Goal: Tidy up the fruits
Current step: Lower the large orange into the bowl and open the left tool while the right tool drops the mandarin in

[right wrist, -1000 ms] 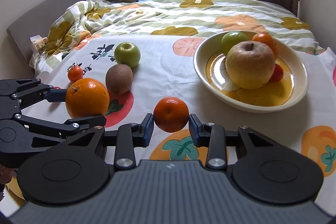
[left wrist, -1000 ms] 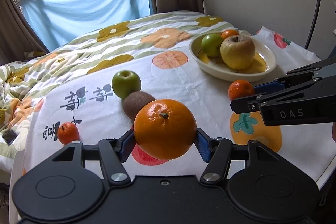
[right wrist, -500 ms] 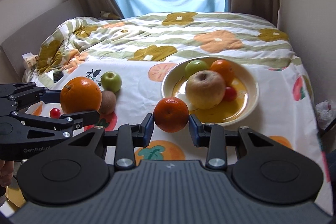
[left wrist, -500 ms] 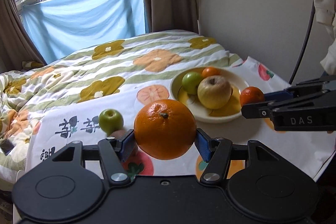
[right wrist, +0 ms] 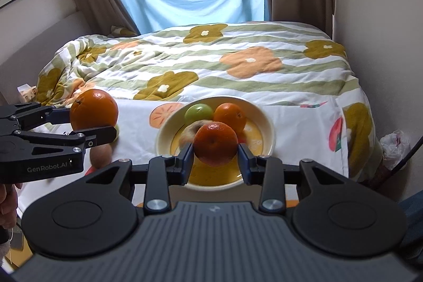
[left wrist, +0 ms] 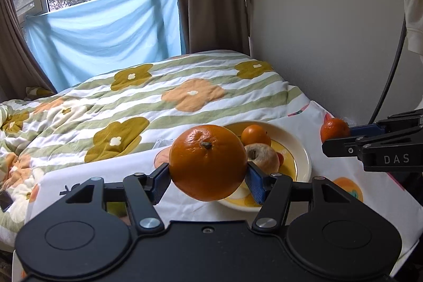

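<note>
From the left wrist, the left claw [left wrist: 208,180] tilts downward, its blue pads clamped on either side of a big round orange [left wrist: 208,162] with dimpled skin. Just beyond it sits the cream plate [left wrist: 301,147], glossy with a yellow centre, on the cloth-covered counter [left wrist: 105,171]. Off to its right the right claw [left wrist: 341,135] pinches a small tangerine [left wrist: 333,129].

From the right wrist, the right claw [right wrist: 214,160] also slopes down, shut tight on the smooth tangerine [right wrist: 215,143], held above the plate [right wrist: 267,120]. Left of it, the left claw [right wrist: 91,123] grips the orange [right wrist: 93,109].
</note>
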Demonstrator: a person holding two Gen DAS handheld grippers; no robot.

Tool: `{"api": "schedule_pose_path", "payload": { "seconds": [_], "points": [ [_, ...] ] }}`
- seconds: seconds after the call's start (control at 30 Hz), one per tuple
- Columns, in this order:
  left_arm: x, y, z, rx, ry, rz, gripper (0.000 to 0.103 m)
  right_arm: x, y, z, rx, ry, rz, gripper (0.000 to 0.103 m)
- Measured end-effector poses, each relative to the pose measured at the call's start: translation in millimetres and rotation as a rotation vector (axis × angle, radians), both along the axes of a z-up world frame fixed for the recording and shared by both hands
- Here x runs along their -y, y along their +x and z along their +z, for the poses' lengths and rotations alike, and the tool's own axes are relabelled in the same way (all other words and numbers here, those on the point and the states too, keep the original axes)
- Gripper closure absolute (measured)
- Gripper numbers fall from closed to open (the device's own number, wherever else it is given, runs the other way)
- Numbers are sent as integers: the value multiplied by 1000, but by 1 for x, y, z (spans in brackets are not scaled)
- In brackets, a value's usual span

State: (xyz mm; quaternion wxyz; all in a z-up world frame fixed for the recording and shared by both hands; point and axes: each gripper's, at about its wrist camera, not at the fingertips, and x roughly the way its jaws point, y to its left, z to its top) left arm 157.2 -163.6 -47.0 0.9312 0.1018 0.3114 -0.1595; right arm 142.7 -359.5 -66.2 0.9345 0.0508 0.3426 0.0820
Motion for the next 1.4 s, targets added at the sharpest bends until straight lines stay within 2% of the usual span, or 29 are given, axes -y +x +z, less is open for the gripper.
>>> {"api": "schedule_pose_path", "payload": {
  "seconds": [0.17,0.5,0.7,0.9,0.93,1.0,1.07,1.17,1.4],
  "points": [
    [18,25,-8,-22,17,12,38,18,27,-3,-3,3,19,52],
    [35,82,-48,-132,33,71,38,42,72,-25,-41,28,59,52],
    [35,104,-66,-205,23,106,38,48,90,-41,-72,44,71,52],
    [30,118,-70,-268,-8,136,37,52,100,-52,-95,60,73,52],
    [29,118,-70,-270,-15,137,35,52,101,-54,-98,62,74,52],
    [28,116,-67,-248,-9,138,17,52,104,-56,-105,63,77,52],
    [25,113,-62,-232,-34,133,7,51,106,-56,-109,64,81,52],
    [24,111,-54,-228,-65,130,7,50,109,-58,-115,64,85,52],
    [25,93,-40,-180,-30,112,7,46,116,-64,-130,63,87,52]
  ]
}}
